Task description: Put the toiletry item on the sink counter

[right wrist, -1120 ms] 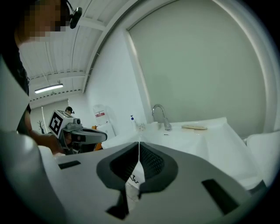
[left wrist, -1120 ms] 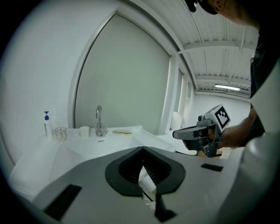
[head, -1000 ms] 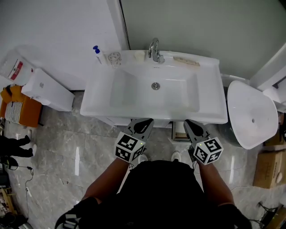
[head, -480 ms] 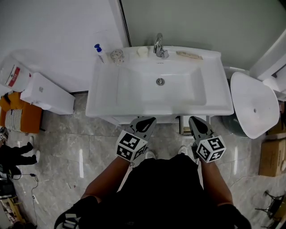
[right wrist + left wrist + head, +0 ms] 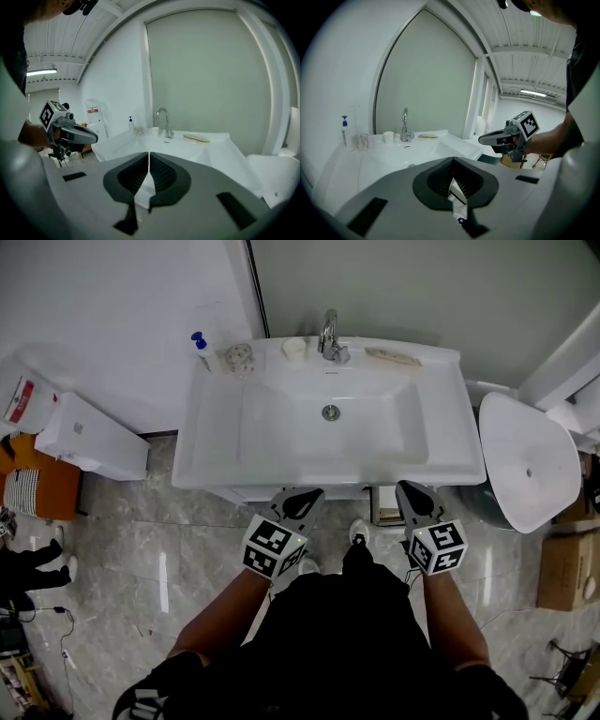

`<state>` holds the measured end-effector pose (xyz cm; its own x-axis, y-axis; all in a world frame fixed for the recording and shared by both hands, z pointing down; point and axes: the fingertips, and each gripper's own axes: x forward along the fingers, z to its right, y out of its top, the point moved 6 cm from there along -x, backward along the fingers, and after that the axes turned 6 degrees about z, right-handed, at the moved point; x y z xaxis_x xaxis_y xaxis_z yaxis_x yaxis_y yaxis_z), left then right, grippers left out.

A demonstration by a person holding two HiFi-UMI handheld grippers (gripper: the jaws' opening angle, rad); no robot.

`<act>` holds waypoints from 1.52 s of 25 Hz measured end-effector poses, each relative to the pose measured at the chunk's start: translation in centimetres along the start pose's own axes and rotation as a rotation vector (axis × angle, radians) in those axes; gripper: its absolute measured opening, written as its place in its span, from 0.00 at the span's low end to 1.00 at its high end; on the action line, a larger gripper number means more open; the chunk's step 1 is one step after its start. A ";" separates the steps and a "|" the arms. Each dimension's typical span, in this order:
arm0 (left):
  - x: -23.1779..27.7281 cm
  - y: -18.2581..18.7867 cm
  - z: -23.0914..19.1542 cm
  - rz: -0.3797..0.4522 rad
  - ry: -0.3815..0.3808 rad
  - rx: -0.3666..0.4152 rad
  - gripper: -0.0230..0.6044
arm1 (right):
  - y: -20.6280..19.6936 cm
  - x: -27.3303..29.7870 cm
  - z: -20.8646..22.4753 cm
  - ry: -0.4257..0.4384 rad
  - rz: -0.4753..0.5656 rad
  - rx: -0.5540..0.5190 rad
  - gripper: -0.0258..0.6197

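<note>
My left gripper (image 5: 302, 494) is held just before the front edge of the white sink (image 5: 216, 474). In the left gripper view its jaws (image 5: 452, 161) are shut on a thin white toiletry item with blue print (image 5: 458, 206), which sticks out below the pads. My right gripper (image 5: 405, 489) hangs level with it to the right, its jaws (image 5: 148, 154) shut with nothing held. Each gripper shows in the other's view: the right gripper (image 5: 485, 138) and the left gripper (image 5: 91, 138). The held item is hidden in the head view.
Along the sink's back rim stand a blue pump bottle (image 5: 200, 345), a patterned glass (image 5: 240, 355), a small white cup (image 5: 294, 349), the faucet (image 5: 327, 335) and a flat beige item (image 5: 393, 356). A white bin (image 5: 94, 435) stands left, a white toilet (image 5: 525, 470) right.
Both grippers stay in front of the sink's front edge, a little lower. The head view has shifted slightly, and a shoe has come forward between the grippers.
</note>
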<state>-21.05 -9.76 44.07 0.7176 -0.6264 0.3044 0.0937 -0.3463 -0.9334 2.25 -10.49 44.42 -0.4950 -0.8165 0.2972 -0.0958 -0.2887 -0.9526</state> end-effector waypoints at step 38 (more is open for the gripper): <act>12.7 2.8 -4.3 -0.100 0.267 -0.105 0.04 | -1.5 32.0 26.8 0.083 -0.405 -0.950 0.14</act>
<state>-14.59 -21.70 46.10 0.5001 -0.7423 0.4460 0.0733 -0.4769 -0.8759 9.71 -49.61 57.10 -0.3286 -0.6987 0.6355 -0.8923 0.0092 -0.4513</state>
